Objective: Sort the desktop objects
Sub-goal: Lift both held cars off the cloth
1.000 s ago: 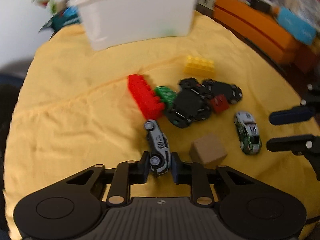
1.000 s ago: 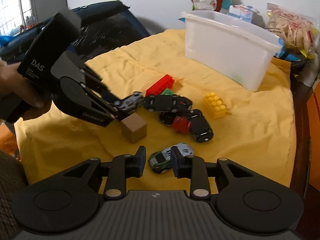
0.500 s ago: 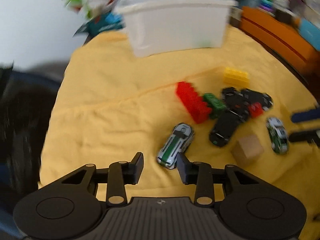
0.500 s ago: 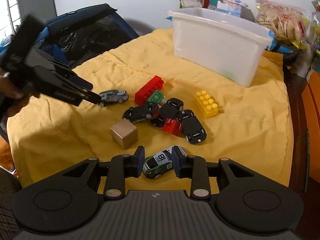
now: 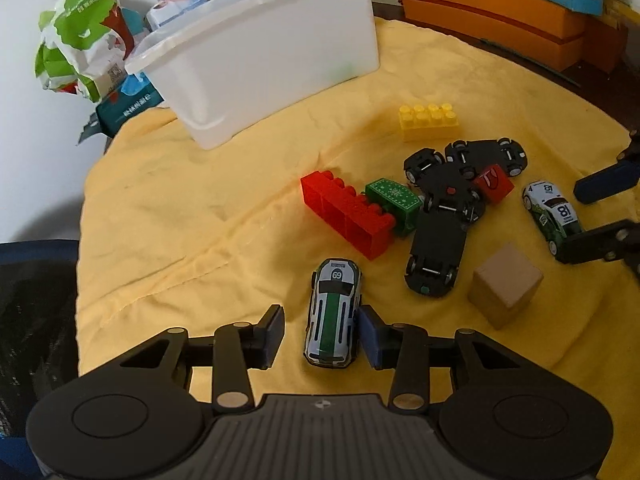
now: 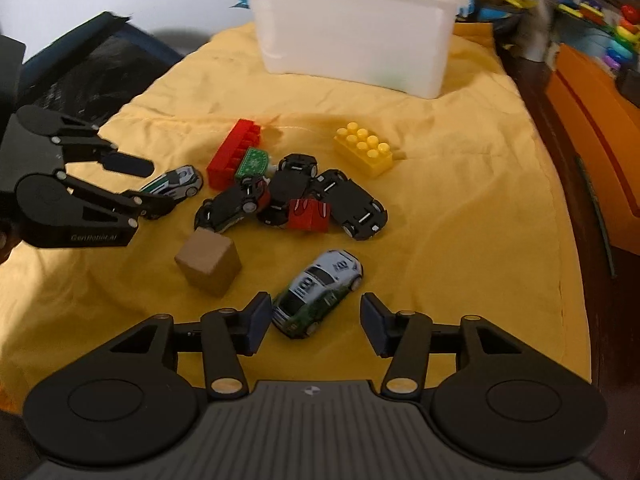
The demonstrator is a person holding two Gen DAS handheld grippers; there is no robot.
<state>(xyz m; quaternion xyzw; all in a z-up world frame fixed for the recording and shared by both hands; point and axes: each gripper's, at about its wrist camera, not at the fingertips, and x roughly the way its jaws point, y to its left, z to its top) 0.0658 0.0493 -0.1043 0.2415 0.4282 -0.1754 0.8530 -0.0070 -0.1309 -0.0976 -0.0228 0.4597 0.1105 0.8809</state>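
While the jaws of the left gripper (image 5: 320,334) are opening, the white toy car with a green stripe and the number 69 (image 5: 333,312) sits on its wheels on the yellow cloth (image 5: 180,208) between them; the right pad looks to touch the car's side, the left pad stands clear. The right gripper (image 6: 311,322) is opening too, around a white-and-green toy race car (image 6: 318,294) lying slantwise on the cloth, its nose at the left pad and the right pad apart from it. Near both cars stands a plain brown wooden cube (image 5: 506,285). Beyond it lies a heap: three black toy cars turned belly up (image 5: 444,208), a small red block (image 5: 494,183), a green patterned block (image 5: 394,202) touching a long red studded brick (image 5: 347,216). A yellow studded brick (image 5: 428,122) lies just apart. Farther back stands a white plastic bin (image 5: 272,48).
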